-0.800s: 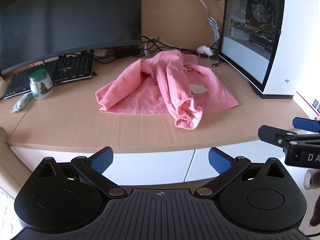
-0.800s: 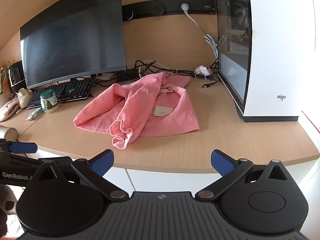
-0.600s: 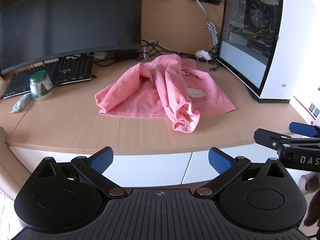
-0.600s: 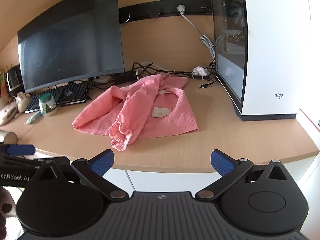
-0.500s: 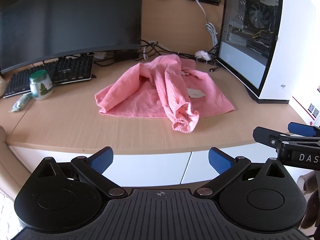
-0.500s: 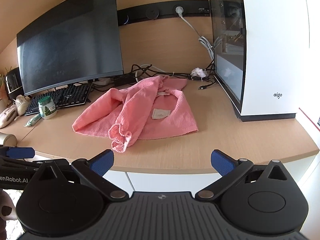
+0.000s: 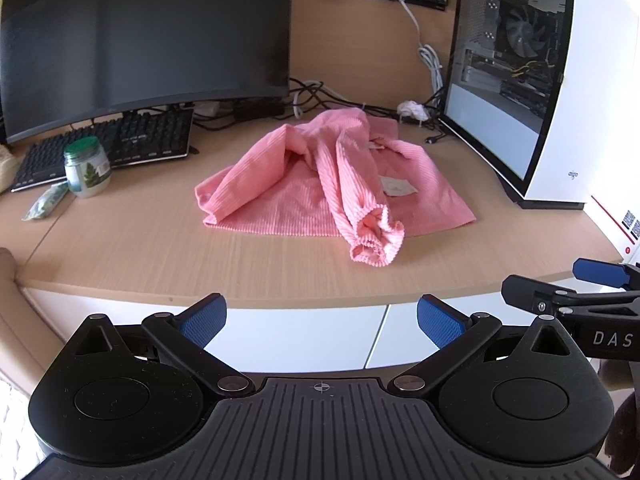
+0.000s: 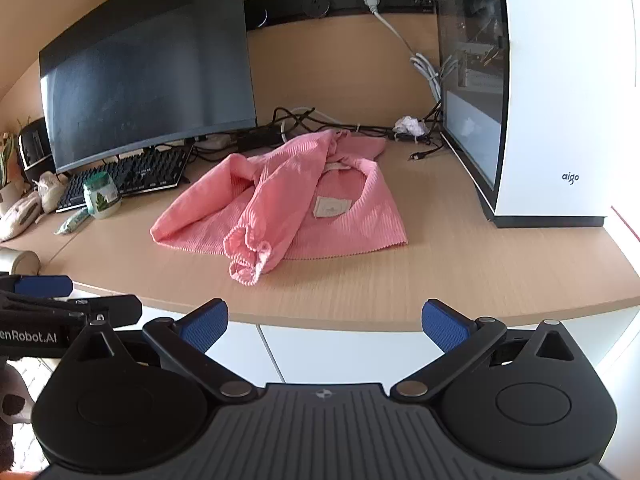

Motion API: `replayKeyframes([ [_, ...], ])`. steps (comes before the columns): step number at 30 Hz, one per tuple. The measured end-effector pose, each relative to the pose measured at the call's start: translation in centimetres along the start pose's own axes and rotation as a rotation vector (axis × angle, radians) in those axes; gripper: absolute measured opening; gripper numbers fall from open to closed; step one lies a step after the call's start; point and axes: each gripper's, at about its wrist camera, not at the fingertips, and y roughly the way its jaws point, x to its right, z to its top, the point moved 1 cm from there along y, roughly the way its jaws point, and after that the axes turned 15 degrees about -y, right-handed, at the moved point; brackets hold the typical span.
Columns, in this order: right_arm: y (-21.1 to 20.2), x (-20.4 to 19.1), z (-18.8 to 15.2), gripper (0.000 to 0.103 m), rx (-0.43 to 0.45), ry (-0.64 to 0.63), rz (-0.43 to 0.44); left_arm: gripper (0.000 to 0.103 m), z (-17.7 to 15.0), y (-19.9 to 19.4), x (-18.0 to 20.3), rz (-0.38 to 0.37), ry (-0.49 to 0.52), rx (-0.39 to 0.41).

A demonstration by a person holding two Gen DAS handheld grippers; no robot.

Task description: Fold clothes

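A crumpled pink ribbed garment (image 7: 332,184) lies in the middle of the wooden desk (image 7: 140,248), one sleeve draped across it with its cuff (image 7: 376,240) nearest the front edge. It also shows in the right wrist view (image 8: 288,204), with a white label (image 8: 329,206) on its front. My left gripper (image 7: 320,318) is open and empty, in front of and below the desk edge. My right gripper (image 8: 324,322) is open and empty, also short of the desk edge. Each gripper shows at the side of the other's view.
A dark monitor (image 7: 144,36) and a black keyboard (image 7: 112,148) stand at the back left, with a green-lidded jar (image 7: 86,168) beside them. A white PC case (image 7: 560,80) stands on the right. Cables (image 7: 320,96) run along the back wall.
Both grippers have drifted slightly; the garment sits a little further off in the views. Nothing was grasped, and the garment has not moved on the desk.
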Motion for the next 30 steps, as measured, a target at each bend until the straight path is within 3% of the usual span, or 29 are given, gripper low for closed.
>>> replayKeyframes([
  [14, 0.5, -0.1, 0.0, 0.103, -0.025, -0.038, -0.062, 0.103, 0.1, 0.8, 0.4, 0.003, -0.002, -0.020],
  [30, 0.4, 0.1, 0.1, 0.103, -0.009, -0.010, -0.040, 0.103, -0.1, 1.0, -0.1, 0.012, -0.018, -0.025],
])
